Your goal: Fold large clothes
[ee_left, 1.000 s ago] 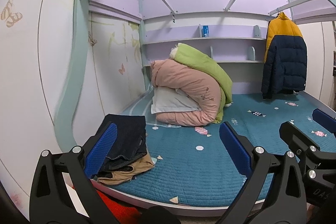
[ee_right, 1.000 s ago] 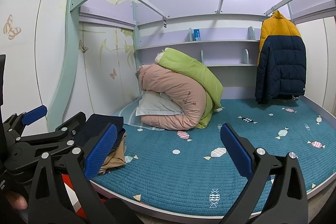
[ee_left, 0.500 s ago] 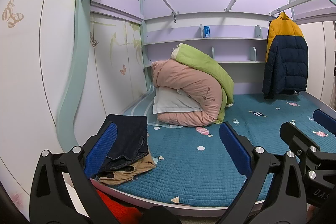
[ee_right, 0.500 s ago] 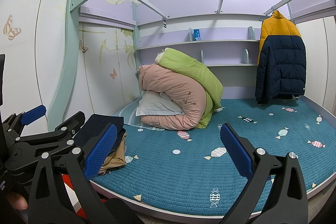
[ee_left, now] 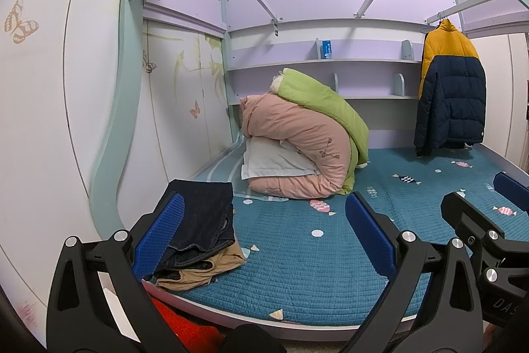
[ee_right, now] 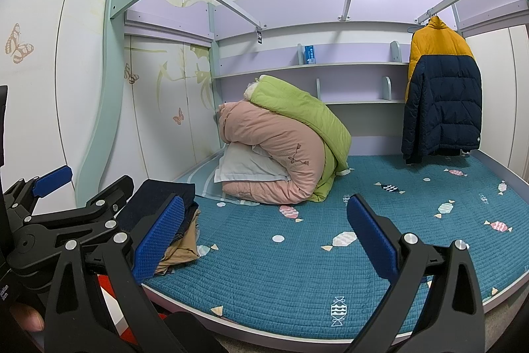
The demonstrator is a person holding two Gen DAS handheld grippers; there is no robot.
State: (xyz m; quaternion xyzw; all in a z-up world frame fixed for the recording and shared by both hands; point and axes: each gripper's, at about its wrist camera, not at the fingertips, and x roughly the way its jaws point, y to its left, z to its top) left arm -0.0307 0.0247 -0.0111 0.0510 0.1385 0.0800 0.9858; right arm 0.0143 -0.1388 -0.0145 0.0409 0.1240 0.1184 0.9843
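Observation:
A folded stack of clothes, dark jeans (ee_left: 201,217) on tan trousers (ee_left: 195,270), lies at the front left corner of the bed; it also shows in the right wrist view (ee_right: 172,207). A yellow and navy puffer jacket (ee_left: 449,88) hangs on a rail at the back right, also seen in the right wrist view (ee_right: 441,91). My left gripper (ee_left: 264,234) is open and empty, in front of the bed edge, its left pad (ee_left: 158,237) over the stack. My right gripper (ee_right: 264,234) is open and empty beside it.
The teal quilted mattress (ee_left: 314,253) has rolled pink and green duvets with a white pillow (ee_left: 297,148) at the back left. A shelf unit (ee_left: 330,62) lines the back wall. The bunk frame (ee_left: 112,121) arches overhead. Something red (ee_left: 185,326) lies below the bed edge.
Both views have shifted very slightly; the grippers stay open and empty and nothing on the bed has moved.

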